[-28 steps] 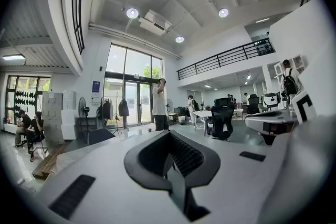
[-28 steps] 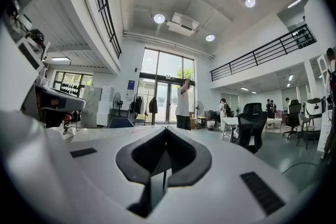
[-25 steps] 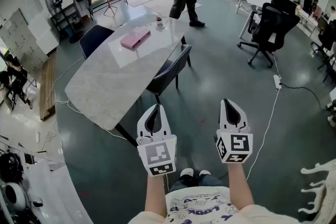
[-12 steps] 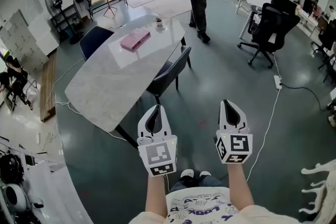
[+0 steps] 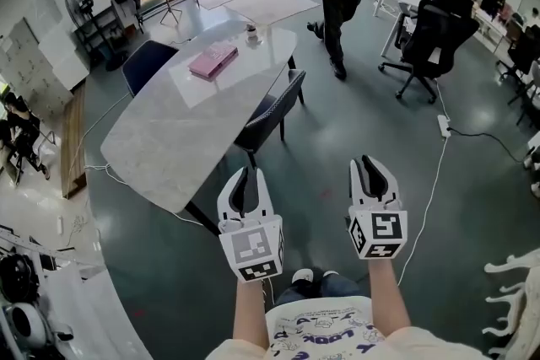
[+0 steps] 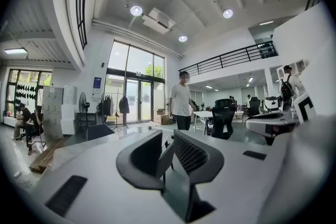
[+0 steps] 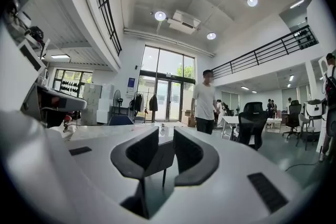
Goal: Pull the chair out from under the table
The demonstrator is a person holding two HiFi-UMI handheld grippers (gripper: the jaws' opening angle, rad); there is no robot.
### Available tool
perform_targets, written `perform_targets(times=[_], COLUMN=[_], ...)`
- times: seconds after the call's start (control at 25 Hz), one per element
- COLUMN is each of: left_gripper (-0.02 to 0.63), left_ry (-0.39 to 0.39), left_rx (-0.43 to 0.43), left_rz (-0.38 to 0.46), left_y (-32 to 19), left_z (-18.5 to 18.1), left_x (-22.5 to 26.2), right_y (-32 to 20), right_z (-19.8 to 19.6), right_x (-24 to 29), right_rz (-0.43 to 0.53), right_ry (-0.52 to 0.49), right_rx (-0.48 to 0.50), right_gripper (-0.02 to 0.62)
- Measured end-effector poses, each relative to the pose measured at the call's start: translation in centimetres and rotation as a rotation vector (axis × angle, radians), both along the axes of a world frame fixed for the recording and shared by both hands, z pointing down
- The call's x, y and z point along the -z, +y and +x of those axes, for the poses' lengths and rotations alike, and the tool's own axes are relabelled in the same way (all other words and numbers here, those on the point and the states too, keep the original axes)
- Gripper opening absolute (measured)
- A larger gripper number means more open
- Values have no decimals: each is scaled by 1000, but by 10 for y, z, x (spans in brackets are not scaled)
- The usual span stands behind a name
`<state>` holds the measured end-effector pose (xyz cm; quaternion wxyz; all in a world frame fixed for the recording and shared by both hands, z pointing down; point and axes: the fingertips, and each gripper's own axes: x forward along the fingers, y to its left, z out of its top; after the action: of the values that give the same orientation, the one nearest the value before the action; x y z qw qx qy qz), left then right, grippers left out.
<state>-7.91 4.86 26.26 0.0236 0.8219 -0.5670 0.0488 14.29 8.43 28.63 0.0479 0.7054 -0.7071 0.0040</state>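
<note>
chair (image 5: 274,110) partly under table (image 5: 160,139), pink book (image 5: 213,61) atop

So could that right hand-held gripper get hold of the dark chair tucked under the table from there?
Probably, after a step forward. Only bare floor lies between the right hand-held gripper and the chair. Its jaws have just been opening, with nothing between them.
</note>
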Motion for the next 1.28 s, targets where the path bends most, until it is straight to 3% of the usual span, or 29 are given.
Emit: perform_targets(times=[0.08, 0.16, 0.4, 0.68, 1.28], left_gripper=[162, 193, 229, 247, 252], left_ry=[25, 26, 9, -21, -65], left_rx=[-23, -39, -40, -32, 26], left_rz=[-7, -8, -22, -47, -70], left_y=[-1, -3, -15, -44, -185], left_z=[0, 0, 1, 10, 51], left_x=[-2, -5, -15, -29, -30], right_y=[-1, -3, -12, -43, -207], right_z=[-5, -10, -14, -3, 39], right_x=[-3, -6, -18, -31, -30], right_rz=[-9, -17, -56, -86, -103], right_ry=[-9, -11, -3, -6, 1], right_rx=[9, 19, 51, 70, 170], right_gripper=[120, 148, 201, 221, 232])
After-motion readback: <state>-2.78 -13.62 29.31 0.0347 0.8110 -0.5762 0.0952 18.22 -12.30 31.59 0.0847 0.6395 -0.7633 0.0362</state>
